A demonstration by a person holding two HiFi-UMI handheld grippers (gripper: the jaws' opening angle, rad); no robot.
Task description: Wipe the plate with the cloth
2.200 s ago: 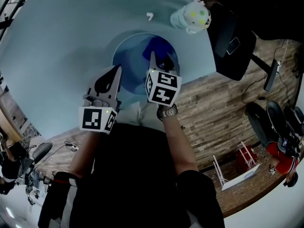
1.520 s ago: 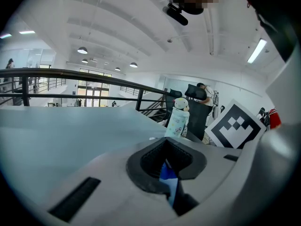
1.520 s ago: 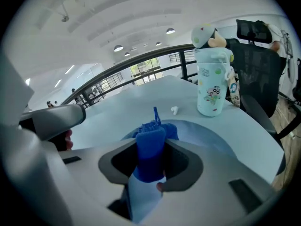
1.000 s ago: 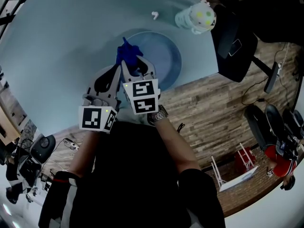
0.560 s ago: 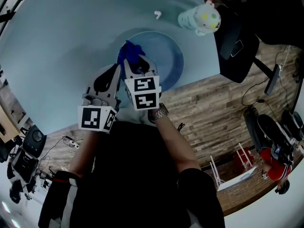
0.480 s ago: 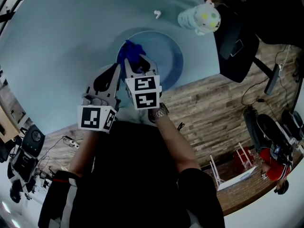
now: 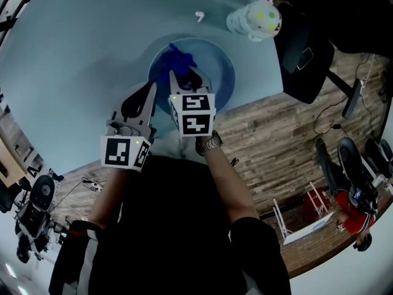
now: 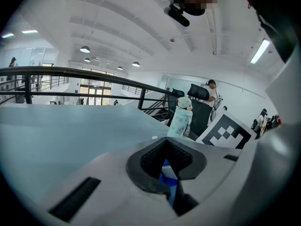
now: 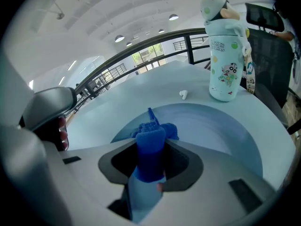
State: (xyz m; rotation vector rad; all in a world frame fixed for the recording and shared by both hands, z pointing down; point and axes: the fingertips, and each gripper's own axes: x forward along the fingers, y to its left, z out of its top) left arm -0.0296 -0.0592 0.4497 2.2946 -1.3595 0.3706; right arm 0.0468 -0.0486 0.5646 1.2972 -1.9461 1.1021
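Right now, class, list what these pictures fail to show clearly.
Near part of the plate: head view, right claw and cloth cover it.
The small white object: every view, too small to name.
The blue sliver inside the left claw: left gripper view, pads hide what it is.

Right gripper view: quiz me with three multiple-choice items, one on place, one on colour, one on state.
1. Where is the cloth? A) on the floor B) in the right gripper, over the plate C) on the chair
2. Cloth colour? A) white B) red C) blue
3. The bottle is: A) upright B) tipped over C) on the plate
B: right gripper shut on it above the plate. C: deep blue. A: it stands beyond the plate.
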